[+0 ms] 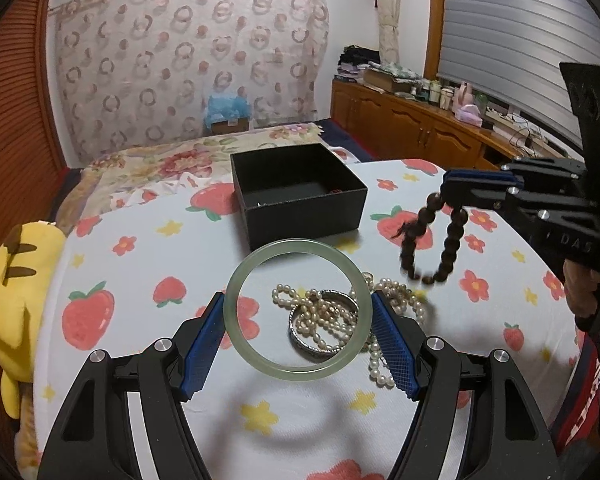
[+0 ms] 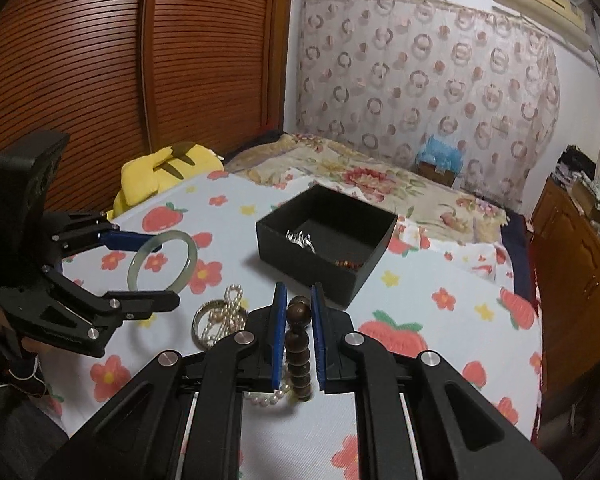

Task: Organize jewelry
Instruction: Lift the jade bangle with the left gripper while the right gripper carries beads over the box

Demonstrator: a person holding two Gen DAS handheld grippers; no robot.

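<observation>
Legible text is scarce. In the left wrist view, raised letters "DAS" stand on the black body of the right gripper (image 1: 446, 192), low on its side near the right edge; the lettering runs on toward the frame's rim and cannot be read further. At the lower right corner of the same view, large white letters sit on a red and navy fabric (image 1: 580, 412), turned sideways and partly cut off, so no word can be made out. In the right wrist view, faint embossed lettering lies along the left gripper (image 2: 162, 268) body, too dim to read.
</observation>
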